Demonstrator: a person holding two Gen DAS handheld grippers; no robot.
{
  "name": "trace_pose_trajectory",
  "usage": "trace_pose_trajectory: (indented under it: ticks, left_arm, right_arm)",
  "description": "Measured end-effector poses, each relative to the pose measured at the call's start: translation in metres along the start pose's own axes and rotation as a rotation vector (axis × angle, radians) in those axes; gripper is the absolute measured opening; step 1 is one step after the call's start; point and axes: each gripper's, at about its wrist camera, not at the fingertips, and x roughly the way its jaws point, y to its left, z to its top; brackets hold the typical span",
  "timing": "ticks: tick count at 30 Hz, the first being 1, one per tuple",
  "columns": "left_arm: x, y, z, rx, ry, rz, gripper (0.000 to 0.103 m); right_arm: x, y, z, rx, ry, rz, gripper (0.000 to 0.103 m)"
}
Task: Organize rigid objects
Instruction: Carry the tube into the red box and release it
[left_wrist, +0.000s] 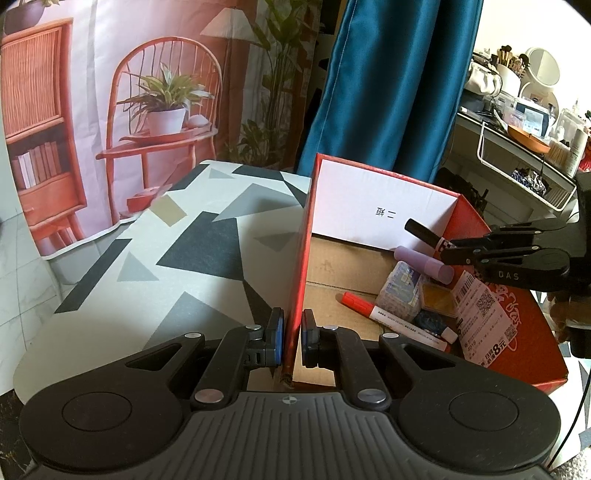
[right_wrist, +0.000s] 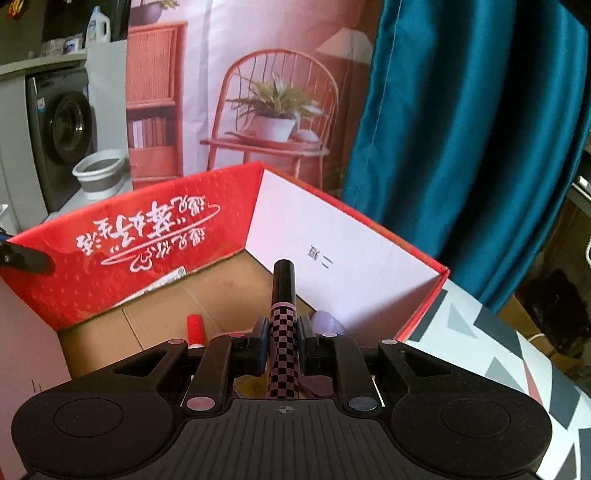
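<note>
The right gripper (right_wrist: 283, 341) has its jaws clamped on a checkered pen (right_wrist: 282, 332), cap pointing forward over the red box (right_wrist: 147, 236); the left gripper (left_wrist: 293, 338) jaws pinch the box's wall

The right gripper (right_wrist: 283, 345) is clamped on a slim checkered pen with a black cap (right_wrist: 283, 295), holding it above the open red cardboard box (right_wrist: 155, 236). Down inside lie a red-capped marker (right_wrist: 195, 328) and a lilac plastic tube (right_wrist: 327, 322).
</note>
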Motion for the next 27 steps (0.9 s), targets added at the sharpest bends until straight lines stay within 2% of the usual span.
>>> trace_pose_trajectory:
  ticks: [6,12,18,22,23,27]
  left_arm:
    - [0.002,0.0,0.0,0.0,0.003,0.001,0.01]
    - [0.002,0.001,0.0,-0.002,0.005,-0.002,0.01]
    - [0.003,0.002,0.0,-0.002,0.011,-0.002,0.01]
    - [0.003,0.001,0.001,-0.001,0.013,-0.002,0.01]
    - [0.003,0.001,0.001,-0.001,0.013,-0.001,0.01]
    - [0.004,0.001,0.002,-0.002,0.016,0.0,0.01]
  right_arm:
    - [-0.001,-0.001,0.0,-0.004,-0.001,0.006,0.017]
    - [-0.01,-0.008,0.0,0.013,-0.051,0.015,0.028]
    - [-0.042,-0.045,-0.002,0.117,-0.182,-0.017,0.061]
    - [-0.058,-0.072,-0.01,0.173,-0.223,-0.073,0.098]
    - [-0.061,-0.078,-0.013,0.183,-0.232,-0.093,0.102]
    - [-0.058,-0.105,-0.03,0.234,-0.213,-0.169,0.103]
